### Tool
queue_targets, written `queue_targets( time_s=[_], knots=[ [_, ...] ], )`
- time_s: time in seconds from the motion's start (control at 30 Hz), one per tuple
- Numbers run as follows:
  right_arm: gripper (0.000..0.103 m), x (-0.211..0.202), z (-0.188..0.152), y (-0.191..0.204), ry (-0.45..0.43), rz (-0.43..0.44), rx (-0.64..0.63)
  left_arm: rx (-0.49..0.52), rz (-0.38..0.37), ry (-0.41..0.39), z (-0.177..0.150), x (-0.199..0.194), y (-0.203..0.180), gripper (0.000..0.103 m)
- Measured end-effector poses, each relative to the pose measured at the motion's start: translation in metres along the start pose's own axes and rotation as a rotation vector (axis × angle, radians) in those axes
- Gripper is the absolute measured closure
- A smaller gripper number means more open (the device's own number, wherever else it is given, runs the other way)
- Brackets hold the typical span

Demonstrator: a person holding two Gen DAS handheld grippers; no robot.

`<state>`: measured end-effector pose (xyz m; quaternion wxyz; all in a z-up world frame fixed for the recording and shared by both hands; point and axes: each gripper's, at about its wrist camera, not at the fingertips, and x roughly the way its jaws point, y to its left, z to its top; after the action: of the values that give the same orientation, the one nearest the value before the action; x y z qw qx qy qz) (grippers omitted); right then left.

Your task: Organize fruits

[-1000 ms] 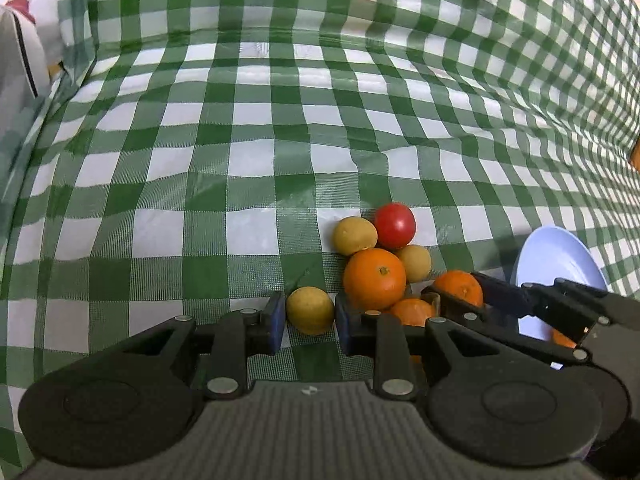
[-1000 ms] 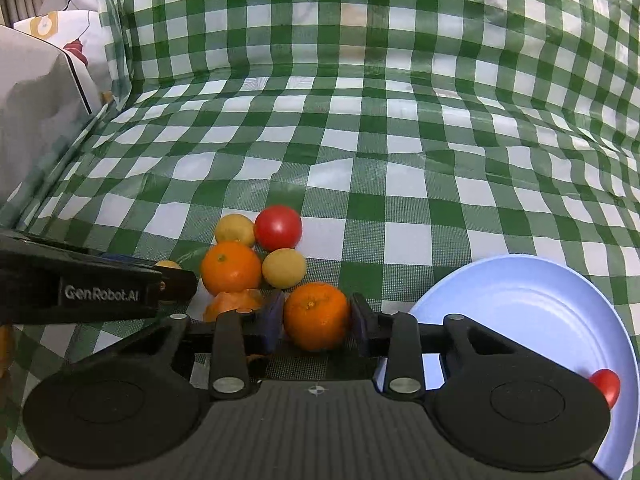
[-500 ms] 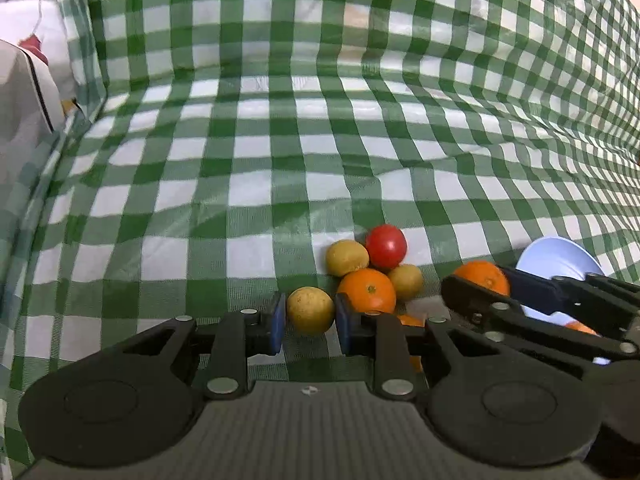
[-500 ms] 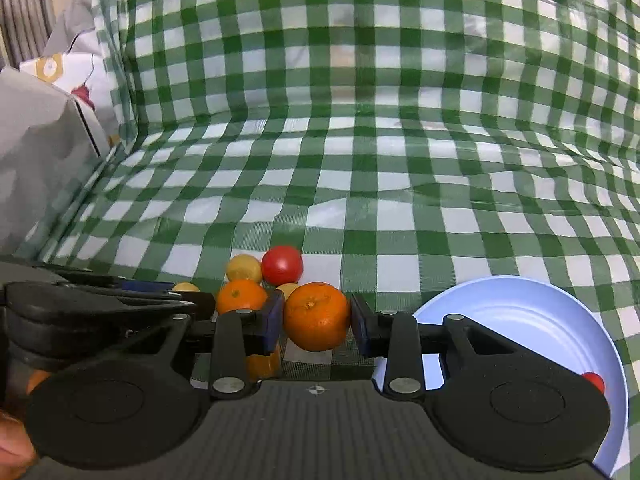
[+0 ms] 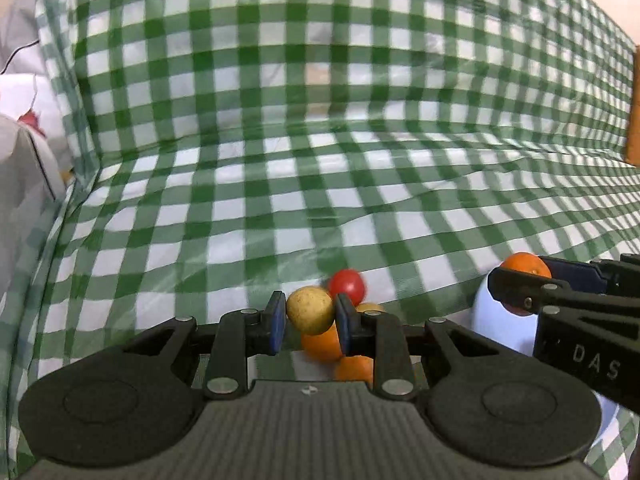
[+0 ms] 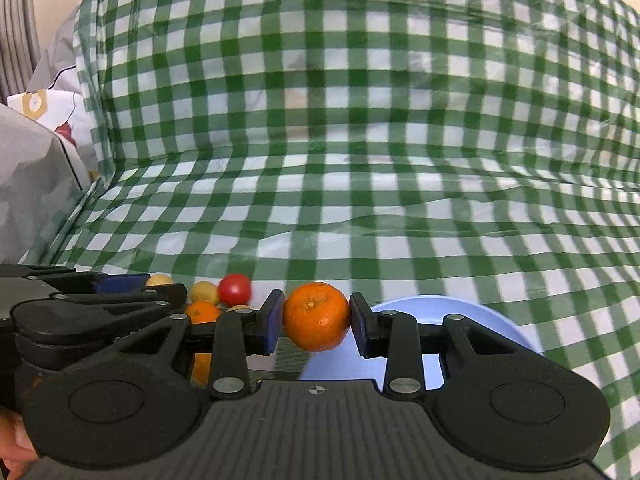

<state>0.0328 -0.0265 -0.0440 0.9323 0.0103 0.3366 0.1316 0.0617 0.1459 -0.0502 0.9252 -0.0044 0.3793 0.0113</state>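
Note:
My left gripper [image 5: 310,316] is shut on a small yellow fruit [image 5: 310,309] and holds it above the fruit pile. Below it lie a red tomato [image 5: 347,285], an orange [image 5: 322,346] and another orange [image 5: 354,368]. My right gripper [image 6: 317,320] is shut on an orange [image 6: 317,317], raised beside a light blue plate [image 6: 480,322]. In the left wrist view the right gripper [image 5: 520,286] with its orange [image 5: 524,266] shows at the right, over the plate [image 5: 498,328]. In the right wrist view the pile shows at the left: the tomato [image 6: 235,289], a yellow fruit [image 6: 203,291], an orange [image 6: 202,312].
A green and white checked cloth [image 5: 320,160] covers the table and rises behind it as a backdrop. A grey and white bag [image 6: 32,184] stands at the far left. A brown edge [image 5: 632,128] shows at the far right.
Both grippers have risen with their fruit: the left lifted the yellow fruit off the cloth, the right lifted the orange and moved it toward the plate. Both views now tilt up.

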Motion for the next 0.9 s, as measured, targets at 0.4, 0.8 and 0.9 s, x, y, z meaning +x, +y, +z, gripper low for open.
queue_targets(
  time_s=[0.4, 0.8, 0.9],
  knots=[
    [0.066, -0.014, -0.006, -0.034, -0.006, -0.073, 0.015, 0.046, -0.050, 0.008, -0.003, 0.000, -0.024, 0.074],
    [0.066, -0.016, -0.005, -0.042, -0.009, -0.077, 0.039, 0.071, -0.074, 0.014, 0.001, 0.010, -0.022, 0.074],
    [0.066, -0.017, -0.005, -0.043, -0.009, -0.076, 0.044, 0.071, -0.078, 0.013, 0.004, 0.010, -0.020, 0.074]
  ],
)
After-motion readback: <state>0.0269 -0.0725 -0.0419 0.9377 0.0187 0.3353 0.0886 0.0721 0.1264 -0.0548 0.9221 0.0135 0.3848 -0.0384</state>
